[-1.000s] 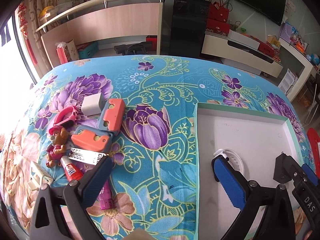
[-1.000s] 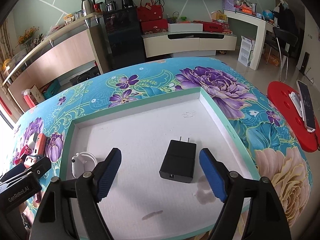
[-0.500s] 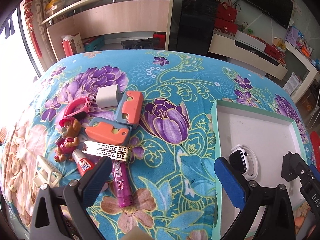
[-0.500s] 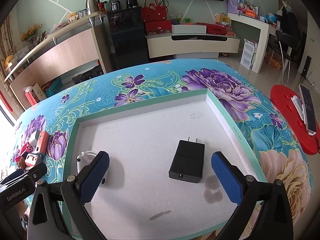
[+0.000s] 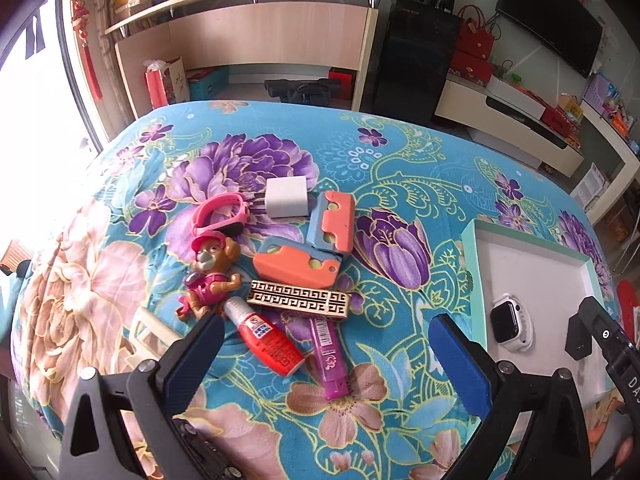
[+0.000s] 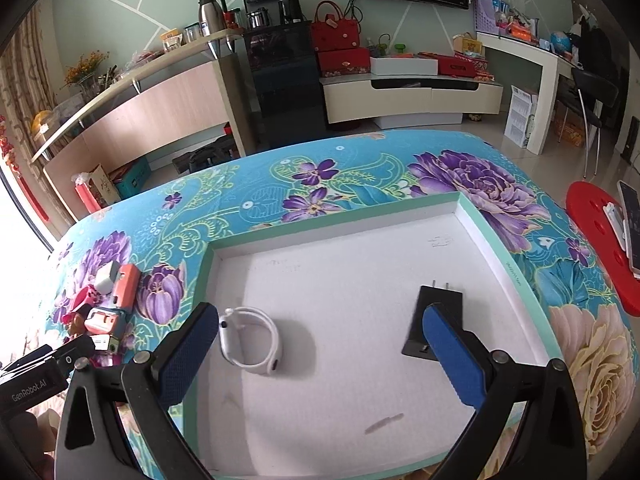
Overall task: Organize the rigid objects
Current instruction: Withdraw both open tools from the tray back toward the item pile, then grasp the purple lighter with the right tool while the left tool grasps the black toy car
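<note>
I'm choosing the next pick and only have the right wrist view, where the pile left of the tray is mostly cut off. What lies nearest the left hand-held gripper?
Observer: A red glue bottle lies just ahead of the left hand-held gripper, whose jaws are open and empty.
Operator: Anything beside it?
Observer: A purple lighter lies alongside, its far end under a gold patterned bar.
Operator: And the white watch in the tray, how does its face sit?
Observer: The white watch shows a dark screen facing up.
</note>
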`<control>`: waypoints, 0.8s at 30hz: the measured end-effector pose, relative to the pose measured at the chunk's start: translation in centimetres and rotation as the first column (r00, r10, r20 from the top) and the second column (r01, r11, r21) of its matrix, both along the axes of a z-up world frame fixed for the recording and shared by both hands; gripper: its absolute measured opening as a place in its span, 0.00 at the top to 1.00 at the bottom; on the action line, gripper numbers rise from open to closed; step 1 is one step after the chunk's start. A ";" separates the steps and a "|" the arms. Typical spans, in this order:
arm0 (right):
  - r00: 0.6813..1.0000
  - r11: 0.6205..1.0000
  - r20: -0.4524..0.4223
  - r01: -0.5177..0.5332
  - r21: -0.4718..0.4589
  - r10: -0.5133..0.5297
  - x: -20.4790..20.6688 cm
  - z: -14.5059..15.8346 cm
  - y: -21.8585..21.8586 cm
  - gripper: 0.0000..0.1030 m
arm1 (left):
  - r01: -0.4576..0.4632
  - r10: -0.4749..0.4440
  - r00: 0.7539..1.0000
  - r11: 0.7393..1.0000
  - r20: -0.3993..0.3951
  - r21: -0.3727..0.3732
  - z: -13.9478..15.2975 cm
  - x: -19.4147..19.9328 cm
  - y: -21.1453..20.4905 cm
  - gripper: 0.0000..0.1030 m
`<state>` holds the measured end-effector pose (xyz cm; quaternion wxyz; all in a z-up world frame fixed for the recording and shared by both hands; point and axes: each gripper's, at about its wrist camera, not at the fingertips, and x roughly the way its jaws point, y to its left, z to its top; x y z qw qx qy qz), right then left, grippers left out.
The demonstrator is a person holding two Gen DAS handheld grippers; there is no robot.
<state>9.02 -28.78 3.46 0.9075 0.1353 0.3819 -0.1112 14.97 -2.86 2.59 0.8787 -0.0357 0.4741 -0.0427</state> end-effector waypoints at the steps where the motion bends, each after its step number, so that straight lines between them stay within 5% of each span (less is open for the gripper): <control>1: 1.000 1.000 0.011 -0.022 0.014 0.022 0.1 0.2 0.8 0.01 | -0.014 0.014 1.000 1.000 0.005 0.000 0.2 -0.1 0.9 0.00; 6: 0.988 0.988 0.053 -0.147 0.053 0.144 0.9 0.9 5.2 0.01 | -0.065 0.064 0.998 0.998 0.021 0.006 0.4 -1.1 4.6 0.00; 14: 0.952 0.951 0.005 -0.305 0.050 0.305 2.1 -0.7 11.5 0.01 | -0.091 0.091 0.996 0.993 0.003 0.068 -1.4 -3.5 8.1 0.00; 24: 0.932 0.934 -0.055 -0.356 0.039 0.358 2.5 -2.4 14.3 0.01 | -0.042 0.045 0.995 0.999 -0.088 0.035 -4.4 -6.4 9.0 0.00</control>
